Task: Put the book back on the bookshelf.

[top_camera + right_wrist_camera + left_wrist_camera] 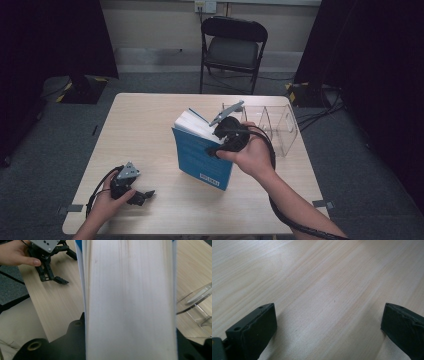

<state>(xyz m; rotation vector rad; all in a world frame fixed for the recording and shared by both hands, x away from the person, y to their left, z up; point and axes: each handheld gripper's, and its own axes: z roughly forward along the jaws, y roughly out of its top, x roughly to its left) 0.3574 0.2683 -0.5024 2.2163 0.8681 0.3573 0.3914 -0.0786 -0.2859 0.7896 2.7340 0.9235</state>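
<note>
A thick blue book (pixel 202 156) stands tilted over the middle of the table, its white page block (pixel 130 300) facing my right gripper's camera. My right gripper (pixel 227 136) is shut on the book, a jaw against each cover. My left gripper (pixel 142 195) rests low on the table near the front left edge, held in a hand. In the left gripper view its jaws stand wide apart over bare wood, with nothing between them. That same left gripper (pixel 53 265) appears far off at the top left of the right gripper view.
A clear plastic divided holder (pixel 272 125) stands at the table's right side, just behind the right hand. A black folding chair (pixel 232 47) sits beyond the far edge. The light wood table (pixel 145 130) has free surface on its left half.
</note>
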